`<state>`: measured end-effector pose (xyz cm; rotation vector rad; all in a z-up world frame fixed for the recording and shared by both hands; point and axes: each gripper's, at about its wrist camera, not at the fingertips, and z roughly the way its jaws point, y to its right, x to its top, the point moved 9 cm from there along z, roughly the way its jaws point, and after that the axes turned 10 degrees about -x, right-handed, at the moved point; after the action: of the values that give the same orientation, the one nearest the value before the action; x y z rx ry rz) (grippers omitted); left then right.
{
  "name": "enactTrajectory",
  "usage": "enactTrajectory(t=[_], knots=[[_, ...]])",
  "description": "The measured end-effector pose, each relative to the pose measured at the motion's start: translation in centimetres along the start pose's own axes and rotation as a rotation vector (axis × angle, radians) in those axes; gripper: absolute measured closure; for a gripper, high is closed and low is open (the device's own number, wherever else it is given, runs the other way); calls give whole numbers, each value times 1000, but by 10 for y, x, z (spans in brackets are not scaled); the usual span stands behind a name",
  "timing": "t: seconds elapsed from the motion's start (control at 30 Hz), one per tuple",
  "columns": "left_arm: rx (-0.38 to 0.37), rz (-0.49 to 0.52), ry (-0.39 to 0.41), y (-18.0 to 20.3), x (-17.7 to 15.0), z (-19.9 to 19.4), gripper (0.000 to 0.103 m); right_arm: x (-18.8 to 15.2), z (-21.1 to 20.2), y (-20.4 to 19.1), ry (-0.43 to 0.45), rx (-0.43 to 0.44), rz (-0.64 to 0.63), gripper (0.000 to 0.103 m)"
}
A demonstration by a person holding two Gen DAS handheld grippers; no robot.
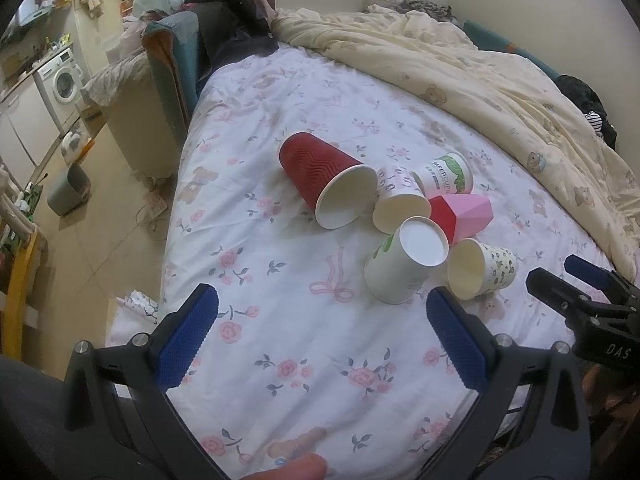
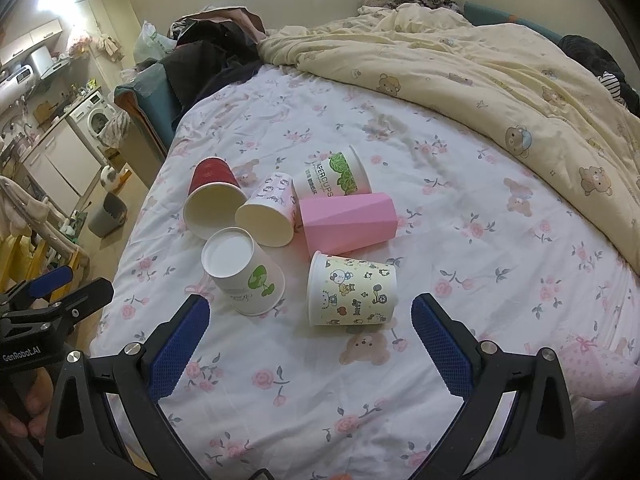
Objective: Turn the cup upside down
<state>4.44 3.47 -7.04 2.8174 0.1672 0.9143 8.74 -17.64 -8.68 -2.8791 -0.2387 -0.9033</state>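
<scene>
Several cups cluster on the floral bed sheet [image 1: 280, 320]. A white cup with a green print [image 1: 404, 264] [image 2: 244, 272] stands upside down. A red ribbed cup [image 1: 324, 180] [image 2: 212, 200], a small pink-patterned cup [image 1: 398, 200] [image 2: 268, 212], a "papercups" cup [image 1: 446, 174] [image 2: 332, 178], a pink faceted cup [image 1: 464, 212] [image 2: 348, 220] and a yellow cartoon cup [image 1: 482, 274] [image 2: 352, 292] lie on their sides. My left gripper [image 1: 320, 336] is open and empty, just short of the cluster. My right gripper [image 2: 310, 344] is open and empty, just short of the yellow cartoon cup.
A cream bear-print quilt [image 2: 500, 80] is heaped across the far right of the bed. Dark clothes [image 1: 232, 20] pile at the head. The bed's left edge drops to the floor with a grey bin [image 1: 70, 194]. The right gripper shows in the left wrist view [image 1: 580, 296].
</scene>
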Motion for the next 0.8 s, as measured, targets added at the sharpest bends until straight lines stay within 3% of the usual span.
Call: enactTrajectory(t=[0.8], knots=[[13, 29, 1, 4, 0, 0, 0, 2, -2, 1, 2, -3, -4, 0]])
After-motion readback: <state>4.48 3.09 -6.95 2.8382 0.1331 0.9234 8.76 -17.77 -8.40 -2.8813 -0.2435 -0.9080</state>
